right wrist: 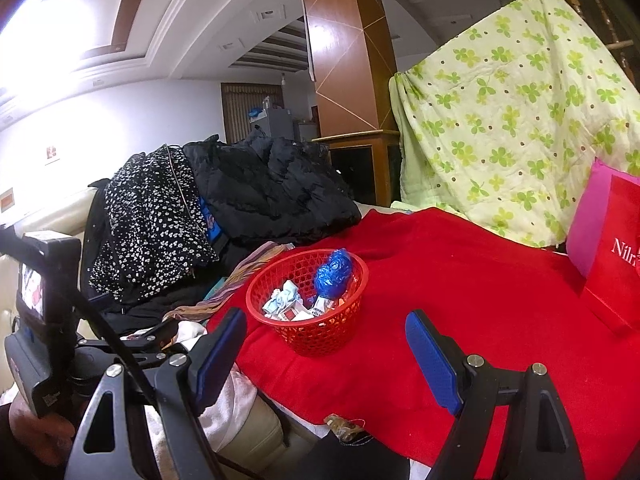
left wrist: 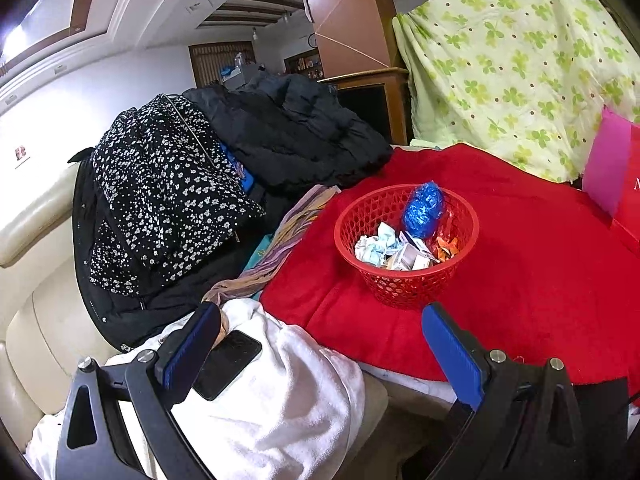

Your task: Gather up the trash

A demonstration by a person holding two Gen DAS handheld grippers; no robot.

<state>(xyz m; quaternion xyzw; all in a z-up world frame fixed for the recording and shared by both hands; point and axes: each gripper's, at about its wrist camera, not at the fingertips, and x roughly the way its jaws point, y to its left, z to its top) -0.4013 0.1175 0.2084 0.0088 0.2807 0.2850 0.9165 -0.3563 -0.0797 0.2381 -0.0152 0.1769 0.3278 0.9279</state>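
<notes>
Looking along both tools, I see the round red plastic mesh basket (left wrist: pixel 406 248) ahead on the red fleece blanket (left wrist: pixel 500 280), already holding crumpled white-and-blue paper (left wrist: pixel 376 246), small cartons and a knotted blue plastic bag (left wrist: pixel 424 210). My left gripper (left wrist: pixel 320 344) has its jaws spread wide with nothing between them; the basket lies forward and slightly right of its centre line. My right gripper (right wrist: pixel 326 346) is equally wide and empty, with the basket straight ahead, a little left. A black phone (left wrist: pixel 228 362) rests on the white towel (left wrist: pixel 288 400) beside the left finger. I judge both hands about equally near.
</notes>
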